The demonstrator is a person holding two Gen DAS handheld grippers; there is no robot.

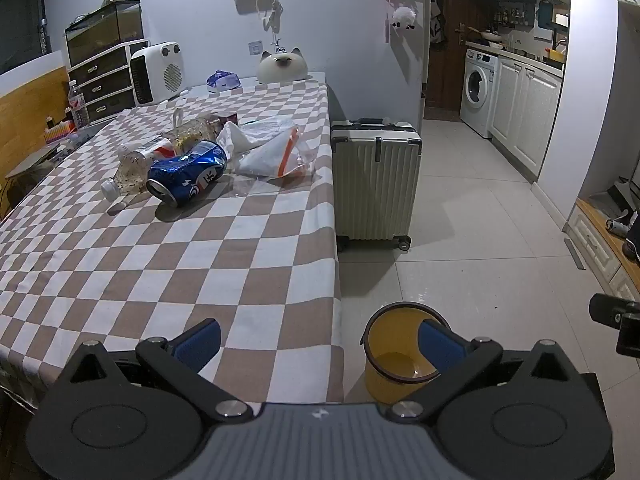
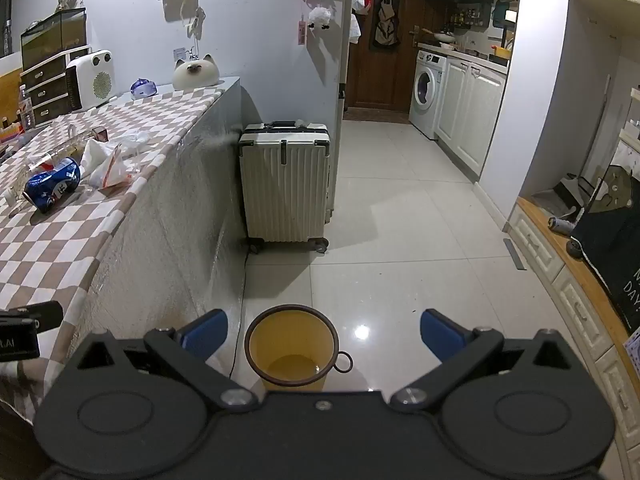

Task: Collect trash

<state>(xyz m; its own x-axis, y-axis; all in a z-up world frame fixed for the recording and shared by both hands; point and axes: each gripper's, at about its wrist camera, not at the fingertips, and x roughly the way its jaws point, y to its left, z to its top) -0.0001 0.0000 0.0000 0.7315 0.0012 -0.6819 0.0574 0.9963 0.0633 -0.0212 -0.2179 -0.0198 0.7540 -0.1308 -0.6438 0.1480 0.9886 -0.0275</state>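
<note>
Reaching for the first piece of trash was the step in hand, judging by the layout: nothing was held and the yellow bin (image 2: 294,350) looked empty. Left gripper (image 1: 318,346) had its blue pads spread wide, nothing between them, hovering over the near edge of the checkered surface (image 1: 180,272). Right gripper (image 2: 324,336) was likewise spread wide and empty, pointing down over the floor with the bin just ahead of it, beside the surface's draped side. Trash sat in a cluster well up the surface: a dented blue can (image 1: 186,178) on its side, a clear plastic bottle (image 1: 136,164) lying just left of it and touching or nearly so, a second clear bottle (image 1: 192,130) behind, and a crumpled white-and-orange plastic bag (image 1: 272,150) to the right of the can. Best start was probably the can with the left gripper, since it lay nearest and least tangled. It should go in across the can's body, not along its length, so the round side would not roll out of the pads. A firm close, as dented metal slips. The bag looked limp; a pinch at a bunched fold would serve better than at a flat sheet. Suitcase (image 1: 376,184) stood beyond the bin, well apart, no obstacle to the drop.
</note>
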